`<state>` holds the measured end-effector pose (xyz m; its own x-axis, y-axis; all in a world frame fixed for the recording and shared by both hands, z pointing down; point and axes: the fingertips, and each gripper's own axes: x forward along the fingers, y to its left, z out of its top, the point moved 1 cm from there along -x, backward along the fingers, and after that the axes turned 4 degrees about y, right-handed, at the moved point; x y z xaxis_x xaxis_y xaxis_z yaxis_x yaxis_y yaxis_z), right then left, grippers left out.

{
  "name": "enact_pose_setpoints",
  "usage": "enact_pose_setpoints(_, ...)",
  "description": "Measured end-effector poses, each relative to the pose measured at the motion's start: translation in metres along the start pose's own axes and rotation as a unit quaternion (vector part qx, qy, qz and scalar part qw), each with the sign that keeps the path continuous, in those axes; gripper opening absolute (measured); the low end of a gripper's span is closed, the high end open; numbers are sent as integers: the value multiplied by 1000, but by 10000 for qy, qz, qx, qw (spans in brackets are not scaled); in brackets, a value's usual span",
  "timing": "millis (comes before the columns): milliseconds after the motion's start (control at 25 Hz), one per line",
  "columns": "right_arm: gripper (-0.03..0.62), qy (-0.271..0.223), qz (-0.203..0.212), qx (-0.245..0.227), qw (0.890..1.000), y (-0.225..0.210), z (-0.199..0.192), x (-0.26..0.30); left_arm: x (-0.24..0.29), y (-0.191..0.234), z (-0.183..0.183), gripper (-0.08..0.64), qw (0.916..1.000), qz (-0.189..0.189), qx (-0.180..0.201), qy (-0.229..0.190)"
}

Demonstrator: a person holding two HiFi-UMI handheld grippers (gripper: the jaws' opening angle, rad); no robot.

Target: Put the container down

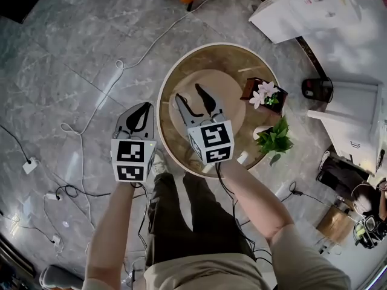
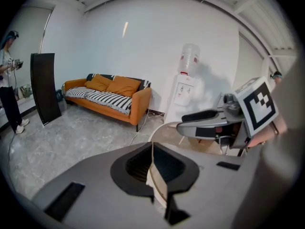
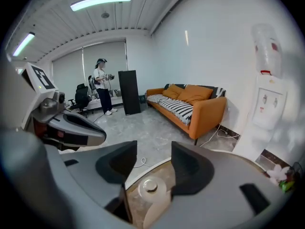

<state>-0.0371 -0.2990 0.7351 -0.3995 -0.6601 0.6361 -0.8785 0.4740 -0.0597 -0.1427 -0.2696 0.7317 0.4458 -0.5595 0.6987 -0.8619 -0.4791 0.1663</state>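
Fingers (image 3: 193,168) of the right gripper (image 3: 153,152) stand moderately apart with nothing pressed between them. The container (image 3: 150,189), a pale cylinder with a knobbed lid, shows through the gap well below them. It stands upright on the round surface (image 1: 172,83), so the set-down looks done and the main risk now is disturbing it.

In the right gripper view the container sits close to the surface's pale rim. A dip or sideways swing of the right gripper could clip the knob, tip the container or push it over that edge. Whether the lid is fastened cannot be told, so it may slide off if struck.

A potted flower (image 1: 264,95) and a leafy plant (image 1: 275,141) stand on the far side of the surface, and a wide sweep could catch them.

The left gripper (image 1: 140,116) hangs beside the surface with its fingers closed together and empty.

Cables (image 1: 91,122) trail across the floor near the person's feet, and stepping back could snag one.
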Motion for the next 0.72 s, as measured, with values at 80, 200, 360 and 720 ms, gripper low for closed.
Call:
enact_pose_setpoints(80,204,-87,16,-88,9999,4,19,-21,-16,-3,15,14,10000,47,7,-74)
enact_pose_setpoints(200,176,-291,12,-239,9993,11,52,-59,-43,-7,39,14,9997,93,-70,-198)
enact_pose_setpoints(360,152,-515,-50,-184,9985,17,95,-113,-88,-15,73,14,9991,156,-120,-373)
enact_pose_setpoints(720,50,-1228,-50,47,9924,20,187,-222,-180,-40,144,14,9968,269,-94,-746)
